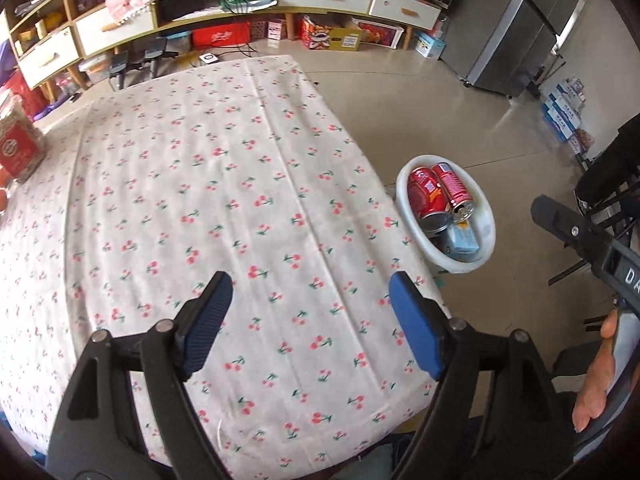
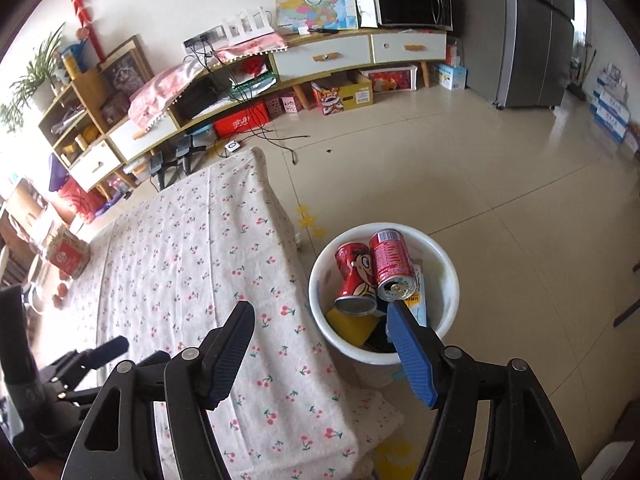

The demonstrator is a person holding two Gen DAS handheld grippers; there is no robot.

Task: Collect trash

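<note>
A white bin [image 2: 448, 276] stands on the floor beside the table's right edge; it also shows in the left wrist view [image 1: 488, 236]. Inside lie two red cans [image 2: 390, 262] [image 1: 450, 186], a yellow box [image 2: 352, 326] and a light blue carton [image 1: 464, 240]. My left gripper [image 1: 310, 292] is open and empty above the cherry-print tablecloth [image 1: 224, 184]. My right gripper [image 2: 320, 322] is open and empty, spanning the table edge and the bin's near rim. The right gripper shows at the right of the left wrist view [image 1: 560, 220].
A red tin [image 1: 18, 144] stands at the table's far left [image 2: 66, 256]. A long TV cabinet [image 2: 328, 56] with boxes beneath runs along the far wall. A grey fridge [image 2: 532, 32] stands at the back right. Stacked boxes [image 2: 612, 108] line the right wall. Tiled floor surrounds the bin.
</note>
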